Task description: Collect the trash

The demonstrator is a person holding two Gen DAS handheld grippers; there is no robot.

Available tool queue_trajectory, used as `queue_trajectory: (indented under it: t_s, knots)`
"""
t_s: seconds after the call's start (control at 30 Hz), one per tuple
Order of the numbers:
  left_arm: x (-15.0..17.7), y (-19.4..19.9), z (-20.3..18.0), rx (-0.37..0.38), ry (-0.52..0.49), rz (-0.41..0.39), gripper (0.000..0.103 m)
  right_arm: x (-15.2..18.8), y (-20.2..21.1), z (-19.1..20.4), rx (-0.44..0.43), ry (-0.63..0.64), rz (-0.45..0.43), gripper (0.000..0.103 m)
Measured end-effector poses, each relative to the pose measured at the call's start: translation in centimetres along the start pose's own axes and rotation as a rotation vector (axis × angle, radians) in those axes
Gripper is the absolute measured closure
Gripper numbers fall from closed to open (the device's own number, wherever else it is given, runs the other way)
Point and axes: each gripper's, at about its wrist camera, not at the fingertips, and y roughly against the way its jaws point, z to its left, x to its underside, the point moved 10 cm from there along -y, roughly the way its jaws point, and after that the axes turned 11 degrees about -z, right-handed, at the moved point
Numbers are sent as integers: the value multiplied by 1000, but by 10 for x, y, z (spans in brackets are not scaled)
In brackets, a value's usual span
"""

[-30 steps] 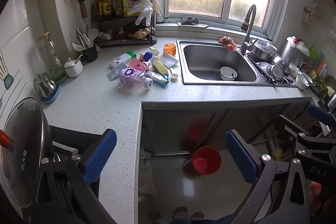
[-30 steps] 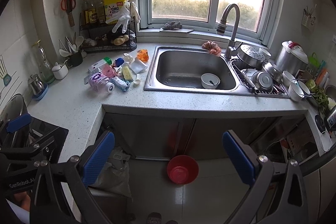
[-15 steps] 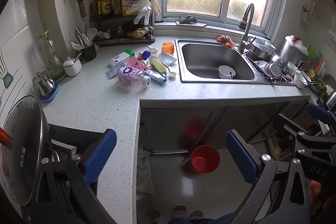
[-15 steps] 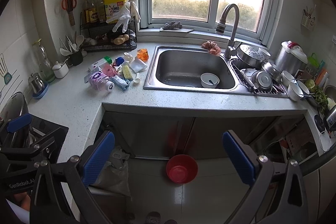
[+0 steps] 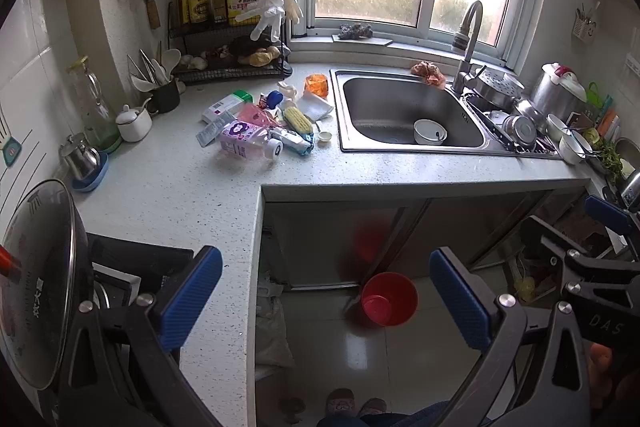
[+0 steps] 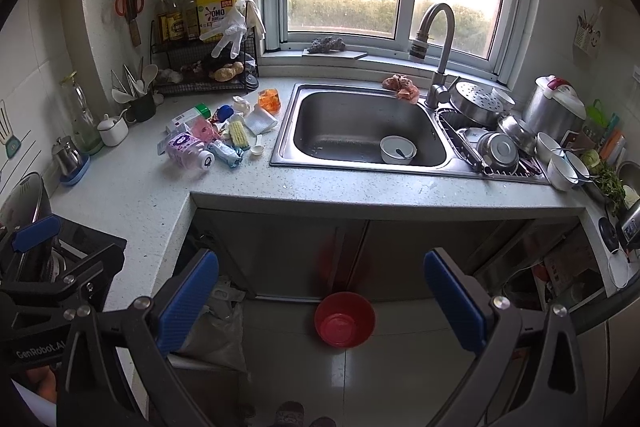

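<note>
Both the left gripper [image 5: 326, 303] and right gripper [image 6: 320, 301] gape wide, empty. Far ahead of the jaws lies the lilac plastic bottle [image 5: 246, 140] amid wrappers: probably light, slippery, best pinched across its middle.

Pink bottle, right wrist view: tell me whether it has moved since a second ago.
No. The pink bottle lies in the same spot on the counter, left of the sink.

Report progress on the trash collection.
Nothing looks collected yet. The trash pile sits on the counter left of the sink. Left claw and right claw are open, empty and far from it. Everything is left: bottle, corn cob, wrappers.
</note>
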Motion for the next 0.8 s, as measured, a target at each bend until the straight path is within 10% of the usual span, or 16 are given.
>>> queue_trajectory:
  t_s: [0.8]
  knots:
    - [-44,-85,61,-118,118,6,0,-55,-102,47,-134,141,-15,0]
